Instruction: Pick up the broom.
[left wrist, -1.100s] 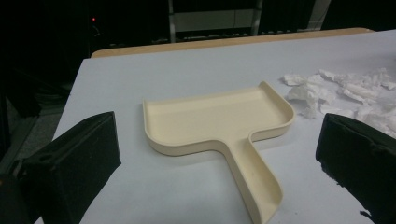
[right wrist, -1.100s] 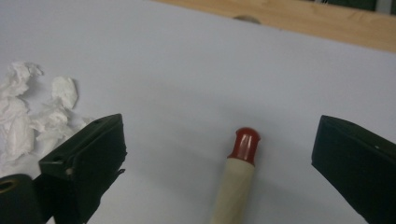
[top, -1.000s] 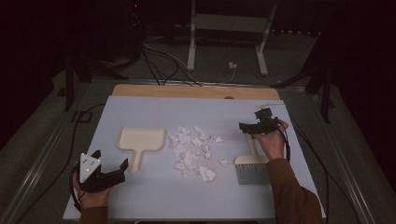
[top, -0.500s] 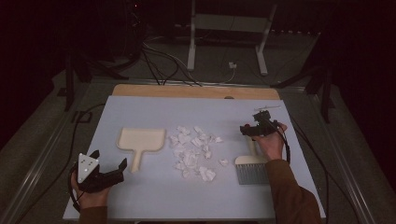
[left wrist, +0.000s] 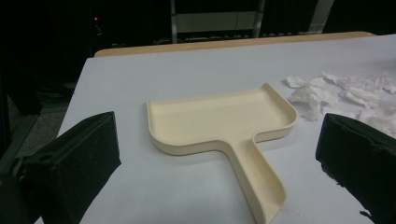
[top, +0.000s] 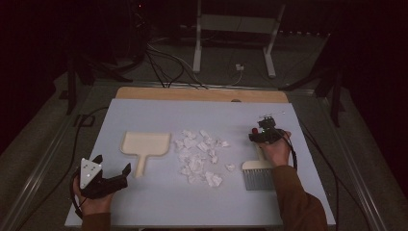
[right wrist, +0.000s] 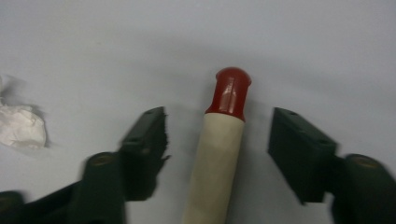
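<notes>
Dark room, pale blue table (top: 144, 207): brush (top: 257, 174) about to be taken by its handle.

Stiff and light by the look of it, the brush lies at the table's right with its grey bristles toward the person; its smooth beige handle (right wrist: 215, 168), capped in glossy red, may slip, so mid-shaft is the better hold. Either side of it, the right gripper (right wrist: 217, 140) has its jaws just closing, gaps left, nothing gripped. Light, crumpled paper scraps (top: 199, 156) lie mid-table, a rigid cream dustpan (left wrist: 219, 123) beyond; the left gripper (top: 111, 172) hovers wide, empty.

No readable text, labels, brands, numbers, signs anywhere
</notes>
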`<state>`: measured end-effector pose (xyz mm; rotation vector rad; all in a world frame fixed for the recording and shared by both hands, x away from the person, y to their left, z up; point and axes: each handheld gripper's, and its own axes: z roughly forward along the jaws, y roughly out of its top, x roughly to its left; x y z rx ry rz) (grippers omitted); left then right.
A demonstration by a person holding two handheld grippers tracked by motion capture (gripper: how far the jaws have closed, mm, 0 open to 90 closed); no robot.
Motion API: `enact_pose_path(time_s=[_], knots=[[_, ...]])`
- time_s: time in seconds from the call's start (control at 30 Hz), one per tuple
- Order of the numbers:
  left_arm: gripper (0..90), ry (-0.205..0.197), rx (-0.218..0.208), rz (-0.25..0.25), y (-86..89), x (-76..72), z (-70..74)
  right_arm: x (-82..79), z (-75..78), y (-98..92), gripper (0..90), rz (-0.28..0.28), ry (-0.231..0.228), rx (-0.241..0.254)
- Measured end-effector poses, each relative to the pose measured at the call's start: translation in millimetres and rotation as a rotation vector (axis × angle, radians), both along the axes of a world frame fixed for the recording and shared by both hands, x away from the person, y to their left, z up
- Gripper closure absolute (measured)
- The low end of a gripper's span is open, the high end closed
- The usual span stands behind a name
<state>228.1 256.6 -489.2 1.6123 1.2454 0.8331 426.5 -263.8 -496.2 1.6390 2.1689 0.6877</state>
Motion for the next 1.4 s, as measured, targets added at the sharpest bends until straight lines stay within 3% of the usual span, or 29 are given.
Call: enact_pose_path(time_s=[0.23, 0.53, 0.7, 0.97, 1.13, 1.33, 1.4], knots=[[0.7, 0.001, 0.003, -0.001, -0.1, 0.2, -0.1, 2.2, -5.7, 4.3, 58.5, 0.004, 0.045, -0.081], [0.7, 0.003, 0.007, -0.002, -0.8, 0.4, -0.2, 3.9, -7.1, 9.1, 65.4, -0.068, 0.095, -0.067], [0.7, 0.003, -0.001, -0.002, 0.0, 0.4, -0.3, 3.7, -7.0, 5.9, 68.9, -0.094, 0.093, -0.032], [0.7, 0.006, 0.003, -0.005, -1.6, 0.6, -0.7, -4.6, 6.1, 3.7, 69.3, -0.089, 0.037, -0.022], [0.7, 0.013, -0.012, -0.011, -2.4, -0.1, -0.9, -13.5, 17.2, -0.7, 69.3, -0.086, -0.017, 0.021], [0.7, 0.008, -0.01, -0.031, -10.3, 0.9, 5.8, -34.7, 37.9, -2.6, 69.4, -0.038, -0.12, 0.079], [0.7, 0.007, -0.022, -0.042, -12.8, 1.7, 9.2, -47.4, 49.9, -3.2, 69.5, -0.011, -0.177, 0.101]])
